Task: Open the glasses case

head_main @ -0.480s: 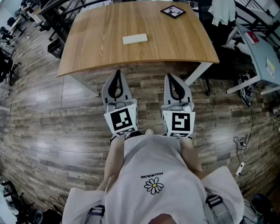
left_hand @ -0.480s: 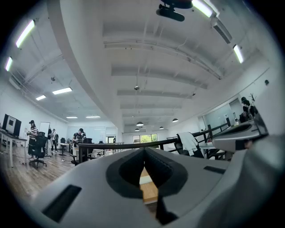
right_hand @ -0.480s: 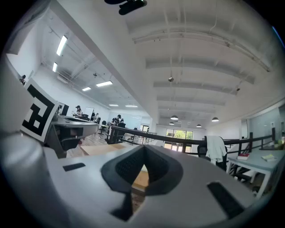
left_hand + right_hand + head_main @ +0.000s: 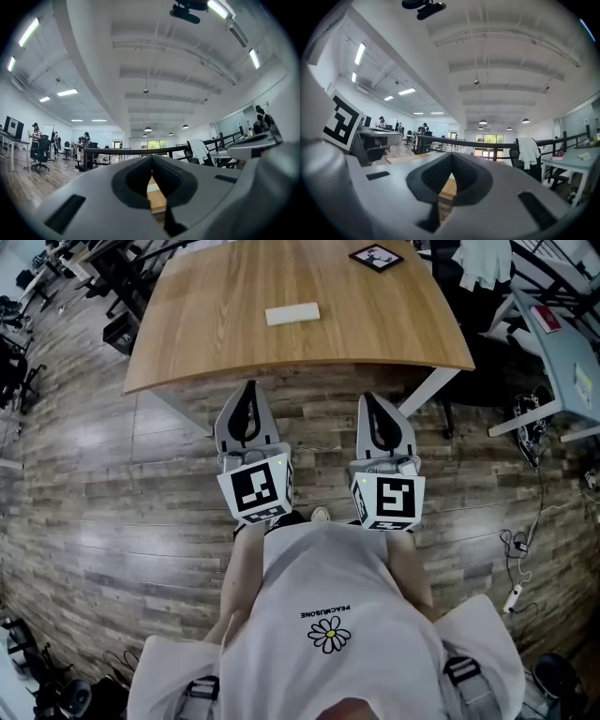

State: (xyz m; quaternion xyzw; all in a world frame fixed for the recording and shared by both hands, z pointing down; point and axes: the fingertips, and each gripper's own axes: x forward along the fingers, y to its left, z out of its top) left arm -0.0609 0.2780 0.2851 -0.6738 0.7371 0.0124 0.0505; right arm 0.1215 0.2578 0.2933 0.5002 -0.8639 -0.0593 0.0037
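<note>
**A:** Both tools are out in front of the person, side by side above the floor. The left gripper has its jaws pressed together with nothing caught between them.

**B:** And the right gripper is the same, its jaws closed tip to tip and empty. Each one's own camera shows the pads meeting at the front. There's just a sliver of wood showing through the gap lower down.

**A:** That wood is the table, whose near edge sits just past both sets of tips. Both grippers point level across the room, towards it.

**B:** So where's the case?

**A:** It's a pale slab lying flat on the table, ahead of the grippers and well apart from both. It sits between their two lines, a bit nearer the left gripper's. Neither gripper is touching it, and it looks closed from up here.

**B:** There's also a dark tile at the table's far side, out beyond the right gripper and further off than the case.

**A:** Yes. The marker cubes face up at the head camera, close to the person's chest.
</note>
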